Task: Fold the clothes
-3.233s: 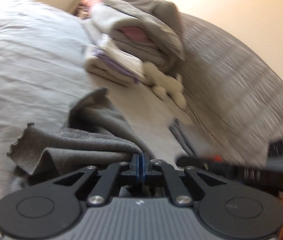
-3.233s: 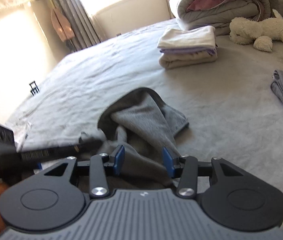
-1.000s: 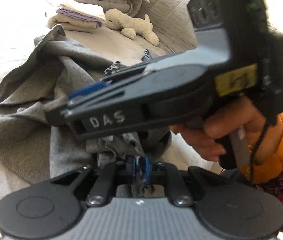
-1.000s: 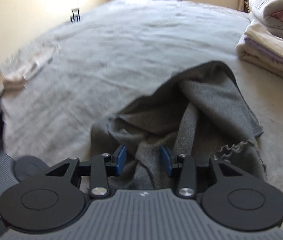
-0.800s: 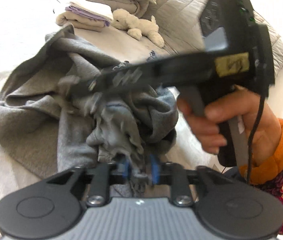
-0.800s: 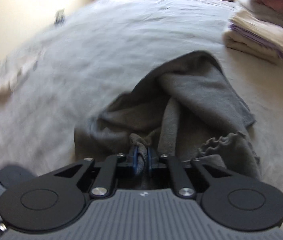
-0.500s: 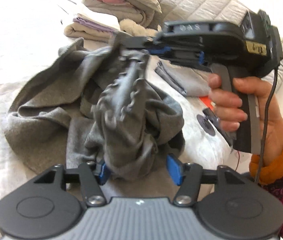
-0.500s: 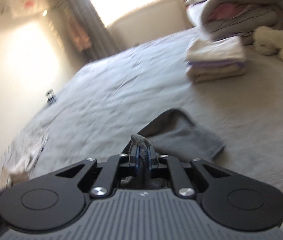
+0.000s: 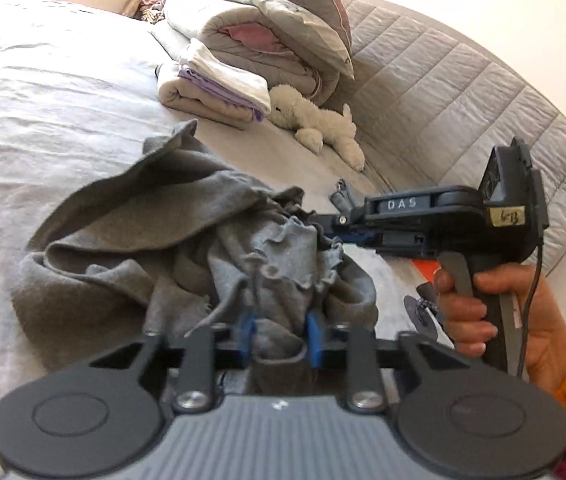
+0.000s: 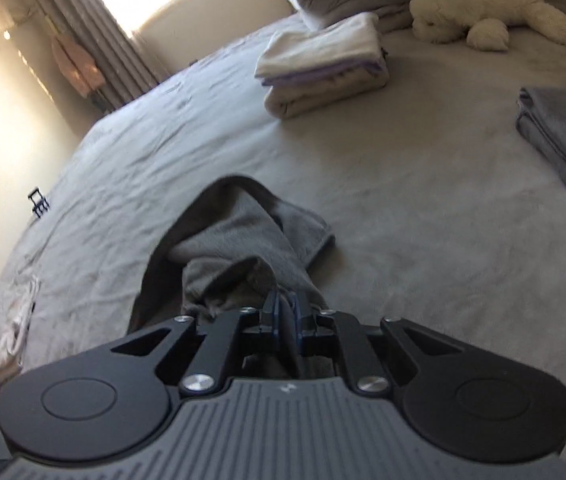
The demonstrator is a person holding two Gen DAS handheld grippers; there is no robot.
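A crumpled grey garment [image 9: 131, 232] lies on the pale bedsheet [image 9: 43, 100]. My left gripper [image 9: 280, 332] is low at its near side. Its blue pads are closing on a thick fold of the grey cloth that fills the gap between them. My right gripper [image 9: 325, 232], held by a person's hand [image 9: 483, 304], comes in from the right and pinches the garment's frilled edge, lifting it a little. In the right wrist view the right gripper [image 10: 286, 314] is shut on a thin strip of the grey garment [image 10: 243, 232], which trails away onto the bed.
A folded stack of white, purple and beige linen [image 9: 215, 84] sits behind the garment, beside a rolled duvet [image 9: 267, 28] and a white plush toy [image 9: 319, 124]. A folded grey piece [image 10: 563, 132] lies at the right. A quilted headboard [image 9: 463, 92] bounds the far side.
My left jaws let go, spread wide, then came in on a thicker fold. The right gripper shut on the garment's edge, rolled level and drew it off to the right.
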